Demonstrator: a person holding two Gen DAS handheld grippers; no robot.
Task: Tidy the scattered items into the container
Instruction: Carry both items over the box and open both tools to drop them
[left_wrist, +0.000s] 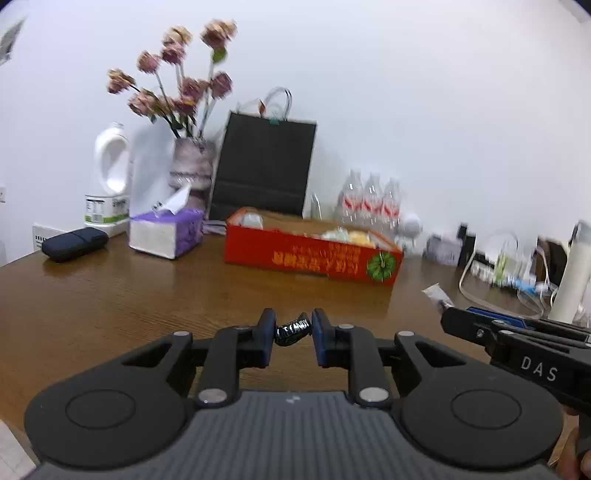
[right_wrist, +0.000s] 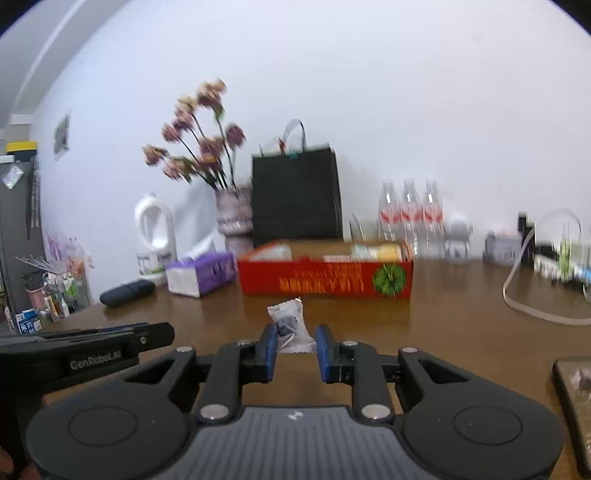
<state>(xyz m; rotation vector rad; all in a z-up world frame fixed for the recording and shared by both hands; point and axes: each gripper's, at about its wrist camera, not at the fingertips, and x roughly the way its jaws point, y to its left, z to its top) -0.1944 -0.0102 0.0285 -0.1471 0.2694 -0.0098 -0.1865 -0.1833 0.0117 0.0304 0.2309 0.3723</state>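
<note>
The red cardboard box stands on the brown table, holding several pale items. My left gripper is shut on a small black wrapped sweet with white lettering, held above the table short of the box. To its right, my right gripper points the same way with a clear packet sticking out of its tip. In the right wrist view, the right gripper is shut on that clear packet with dark contents, in front of the box. The left gripper shows at the left.
Behind the box are a purple tissue box, a vase of flowers, a black paper bag, a white jug and water bottles. A dark case lies left. Cables and clutter sit right.
</note>
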